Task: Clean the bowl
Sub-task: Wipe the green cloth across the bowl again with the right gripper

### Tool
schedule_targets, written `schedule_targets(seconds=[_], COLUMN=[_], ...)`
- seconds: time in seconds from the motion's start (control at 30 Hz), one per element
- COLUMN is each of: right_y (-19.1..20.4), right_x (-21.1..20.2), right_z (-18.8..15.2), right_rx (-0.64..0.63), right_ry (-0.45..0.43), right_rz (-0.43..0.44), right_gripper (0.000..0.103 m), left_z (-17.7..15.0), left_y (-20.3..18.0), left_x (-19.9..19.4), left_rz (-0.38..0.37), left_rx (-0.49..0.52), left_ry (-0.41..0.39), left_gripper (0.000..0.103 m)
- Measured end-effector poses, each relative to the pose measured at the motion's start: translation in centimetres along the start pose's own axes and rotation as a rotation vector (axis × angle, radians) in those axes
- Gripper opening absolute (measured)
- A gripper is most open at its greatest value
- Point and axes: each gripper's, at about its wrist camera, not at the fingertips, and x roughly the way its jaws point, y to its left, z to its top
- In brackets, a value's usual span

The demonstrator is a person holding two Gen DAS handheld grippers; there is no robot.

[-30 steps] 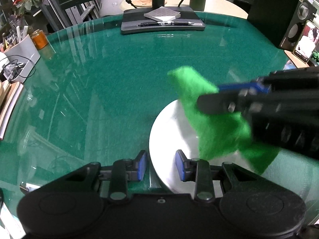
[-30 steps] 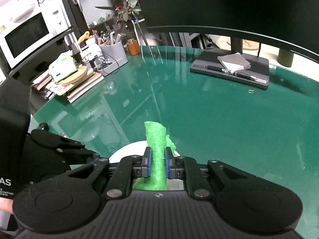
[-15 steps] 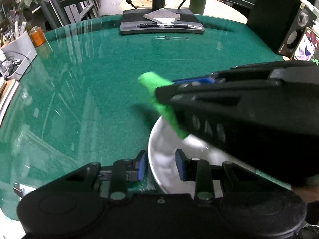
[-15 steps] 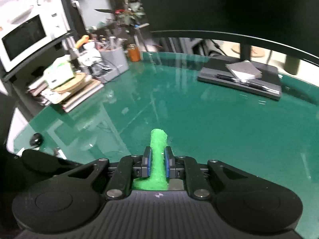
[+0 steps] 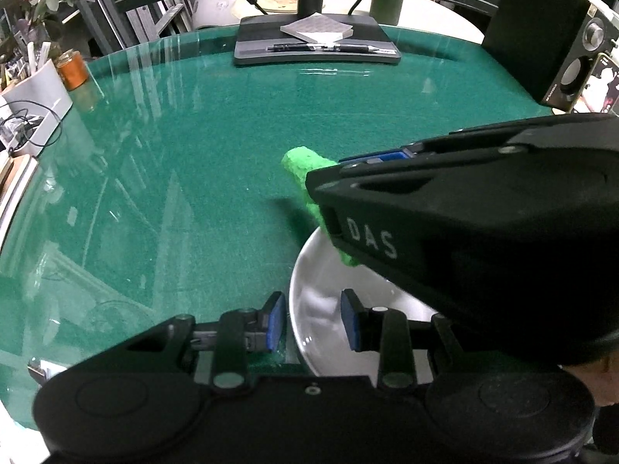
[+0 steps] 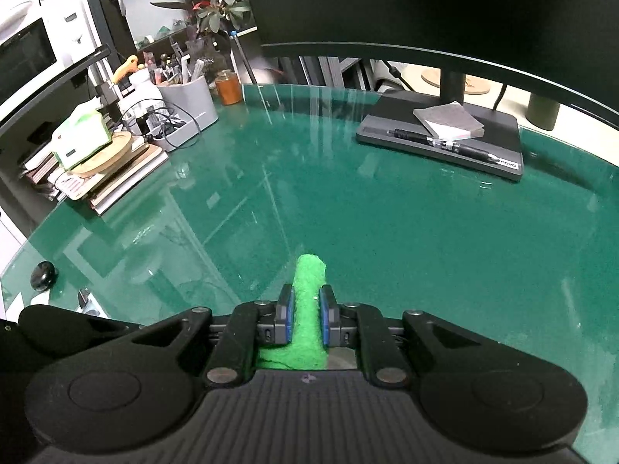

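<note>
Green fuzzy cloth (image 6: 307,309), clamped in the right gripper (image 6: 305,315), could shove the white round bowl (image 5: 317,270); the left gripper (image 5: 312,323), jaws apart at six o'clock, merely straddles its rim.

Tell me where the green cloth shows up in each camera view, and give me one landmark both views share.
Left wrist view: the green cloth sits right of centre, sticking out from the right gripper above the bowl.
Right wrist view: the cloth is at bottom centre, pinched between the right gripper's blue pads.
Shared landmark: the dark monitor base with a pen and notepad, at the far edge of the table.
</note>
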Motion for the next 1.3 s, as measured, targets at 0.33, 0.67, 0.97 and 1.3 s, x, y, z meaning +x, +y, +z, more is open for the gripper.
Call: schedule_targets(seconds=[0.33, 0.67, 0.97, 1.3], right_y=[-0.3, -1.4, -1.2, -0.3], right_x=[0.1, -0.1, -0.4, -0.6], right_z=[0.1, -0.1, -0.6, -0.9], right_rx=[0.008, 0.046, 0.047, 0.056], right_ry=[0.013, 0.028, 0.015, 0.005], right_rz=[-0.016, -0.071, -0.042, 0.016], right_gripper=[0.013, 0.013, 0.013, 0.012], left_z=[0.0, -0.3, -0.5, -0.5], left_y=[0.0, 0.0, 0.0, -0.2], left_x=[-0.1, 0.0, -0.1, -0.3], left_rz=[0.002, 0.002, 0.000, 0.009], left_rx=[-0.003, -0.006, -0.009, -0.027], left_ry=[0.000, -0.006, -0.008, -0.014], left_gripper=[0.032, 0.032, 0.033, 0.033])
